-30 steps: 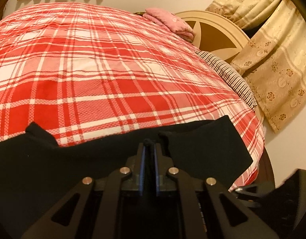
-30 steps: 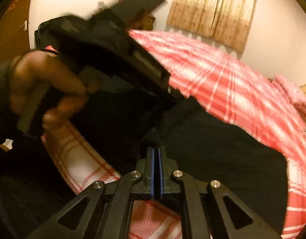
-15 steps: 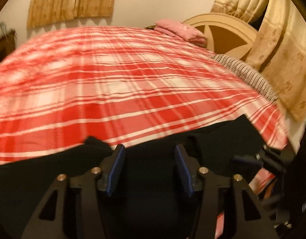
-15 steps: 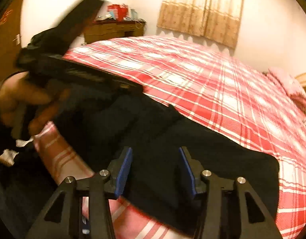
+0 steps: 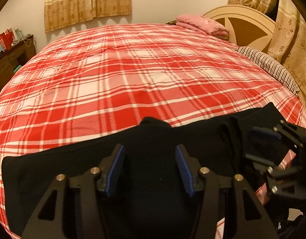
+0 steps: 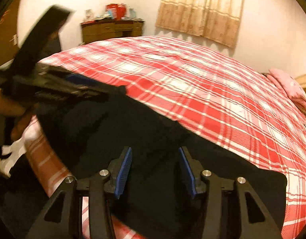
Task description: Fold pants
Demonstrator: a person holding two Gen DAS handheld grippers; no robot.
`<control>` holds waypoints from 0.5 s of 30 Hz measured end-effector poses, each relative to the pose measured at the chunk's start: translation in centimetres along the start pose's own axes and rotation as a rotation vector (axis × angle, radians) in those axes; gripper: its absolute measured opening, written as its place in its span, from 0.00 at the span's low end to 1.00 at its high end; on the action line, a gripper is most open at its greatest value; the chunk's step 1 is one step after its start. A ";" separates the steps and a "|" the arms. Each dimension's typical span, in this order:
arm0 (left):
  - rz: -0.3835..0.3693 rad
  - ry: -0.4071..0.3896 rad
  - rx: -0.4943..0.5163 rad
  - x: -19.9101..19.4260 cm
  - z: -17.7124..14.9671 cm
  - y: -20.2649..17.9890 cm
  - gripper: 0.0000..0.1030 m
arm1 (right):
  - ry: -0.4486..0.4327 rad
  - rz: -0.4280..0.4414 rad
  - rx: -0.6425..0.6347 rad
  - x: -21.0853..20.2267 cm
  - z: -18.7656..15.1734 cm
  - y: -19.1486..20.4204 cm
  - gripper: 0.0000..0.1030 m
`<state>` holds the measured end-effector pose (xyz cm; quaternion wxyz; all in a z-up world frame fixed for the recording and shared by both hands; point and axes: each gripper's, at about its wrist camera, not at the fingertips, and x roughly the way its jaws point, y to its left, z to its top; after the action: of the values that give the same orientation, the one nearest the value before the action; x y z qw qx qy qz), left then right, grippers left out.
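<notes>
Red plaid bed (image 5: 133,75), black pants (image 5: 153,139) flat, both grippers' jaws apart

A bed (image 5: 133,75) under a red plaid cover filled the room, its cream headboard (image 5: 244,20) against patterned gold curtains (image 5: 87,0). A wooden dresser (image 6: 112,29) stood by the pale wall (image 6: 272,29) in warm, dim light.

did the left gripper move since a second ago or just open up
Yes. The left gripper has pulled back from the black pants and tilted up: the curtain now shows fully. Its jaws have just been opening, gripping nothing.
</notes>
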<state>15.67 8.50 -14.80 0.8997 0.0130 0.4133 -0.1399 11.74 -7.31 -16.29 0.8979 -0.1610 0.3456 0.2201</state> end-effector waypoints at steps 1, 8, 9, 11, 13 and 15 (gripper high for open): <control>0.005 0.001 -0.002 -0.1 -0.1 0.3 0.54 | 0.018 0.010 0.003 0.7 0.1 0.0 0.49; 0.057 0.014 -0.013 -0.9 -0.7 2.2 0.54 | 0.068 0.015 -0.028 1.5 -0.5 2.7 0.57; 0.065 0.013 -0.014 -1.1 -0.8 2.5 0.54 | 0.059 0.026 -0.016 1.0 -0.5 2.4 0.57; 0.094 0.003 -0.007 -1.9 -1.0 3.4 0.54 | 0.039 0.032 -0.001 -0.1 -0.5 1.9 0.57; 0.140 -0.020 -0.006 -3.2 -1.3 4.9 0.57 | 0.014 0.022 -0.010 -1.6 -0.7 1.6 0.57; 0.196 -0.035 -0.017 -4.2 -1.7 7.0 0.68 | -0.017 0.022 -0.018 -3.1 -1.1 1.3 0.57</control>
<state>13.68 16.42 -13.39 0.9162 0.0432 0.3955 -0.0479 8.41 -7.55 -15.15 0.8968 -0.1635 0.3377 0.2346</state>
